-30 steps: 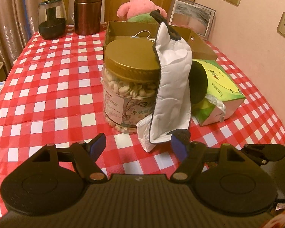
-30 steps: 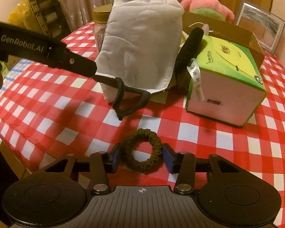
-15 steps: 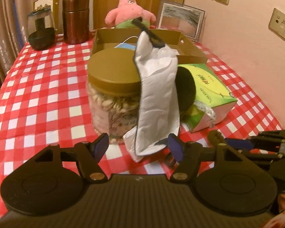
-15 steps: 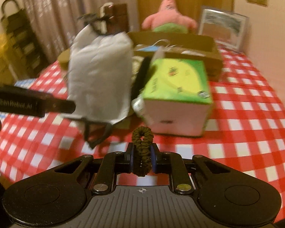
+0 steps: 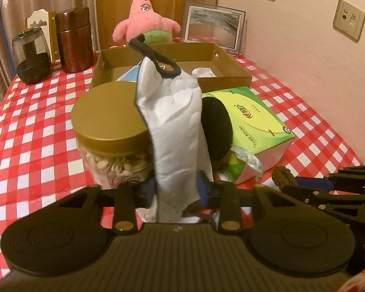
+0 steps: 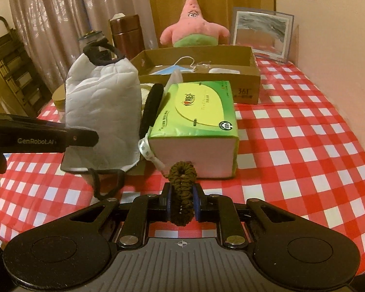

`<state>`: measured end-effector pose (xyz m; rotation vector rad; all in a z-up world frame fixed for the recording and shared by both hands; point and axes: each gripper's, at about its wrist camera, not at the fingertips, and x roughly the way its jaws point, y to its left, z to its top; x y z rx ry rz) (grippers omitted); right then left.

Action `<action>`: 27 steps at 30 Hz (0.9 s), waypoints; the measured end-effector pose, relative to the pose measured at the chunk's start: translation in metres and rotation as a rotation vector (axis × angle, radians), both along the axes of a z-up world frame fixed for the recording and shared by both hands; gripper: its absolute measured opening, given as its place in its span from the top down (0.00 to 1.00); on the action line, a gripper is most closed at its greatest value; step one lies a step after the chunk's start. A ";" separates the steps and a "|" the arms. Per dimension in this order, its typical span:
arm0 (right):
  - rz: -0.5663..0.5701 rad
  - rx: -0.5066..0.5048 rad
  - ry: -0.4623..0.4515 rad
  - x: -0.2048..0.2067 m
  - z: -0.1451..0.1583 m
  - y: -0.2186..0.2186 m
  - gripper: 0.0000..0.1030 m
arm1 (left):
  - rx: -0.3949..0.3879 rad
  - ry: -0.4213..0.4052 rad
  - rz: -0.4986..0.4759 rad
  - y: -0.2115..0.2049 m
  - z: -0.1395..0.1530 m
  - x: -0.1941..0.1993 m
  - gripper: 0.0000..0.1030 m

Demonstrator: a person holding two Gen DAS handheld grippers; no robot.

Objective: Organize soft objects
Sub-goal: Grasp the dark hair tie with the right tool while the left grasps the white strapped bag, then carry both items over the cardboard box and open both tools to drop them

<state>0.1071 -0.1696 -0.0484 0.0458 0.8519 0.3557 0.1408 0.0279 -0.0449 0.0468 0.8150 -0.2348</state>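
A white quilted mask (image 5: 175, 126) with black loops hangs over a gold-lidded nut jar (image 5: 109, 116). My left gripper (image 5: 175, 187) has the mask's lower end between its blue pads; its jaws are closing and pinch the cloth. In the right wrist view the mask (image 6: 102, 112) stands left of a green tissue box (image 6: 199, 107). My right gripper (image 6: 181, 194) is shut on a brown scrunchie (image 6: 181, 182), held upright above the tablecloth. From the left wrist view the scrunchie (image 5: 283, 176) shows at the right. A black round pad (image 5: 216, 131) leans between jar and tissue box.
An open cardboard box (image 6: 231, 82) behind the tissue box holds a blue face mask and a white item. A pink starfish plush (image 6: 194, 26) and a picture frame (image 6: 260, 31) stand beyond it. A brown canister (image 5: 74, 41) and a glass jar (image 5: 31, 56) sit at the far left.
My left gripper moved in on the mask's lower end and its jaws narrowed onto it. My right gripper shut on the scrunchie and lifted it off the tablecloth.
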 end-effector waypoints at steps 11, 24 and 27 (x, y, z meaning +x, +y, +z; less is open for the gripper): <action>-0.031 0.013 -0.026 -0.003 0.013 -0.010 0.83 | -0.008 -0.037 -0.032 -0.014 0.025 -0.013 0.96; -0.047 0.045 -0.094 -0.009 0.045 -0.020 0.83 | -0.023 -0.111 -0.035 -0.009 0.077 -0.025 0.97; -0.045 0.048 -0.107 -0.010 0.051 -0.023 0.83 | -0.021 -0.128 -0.037 -0.011 0.086 -0.026 0.97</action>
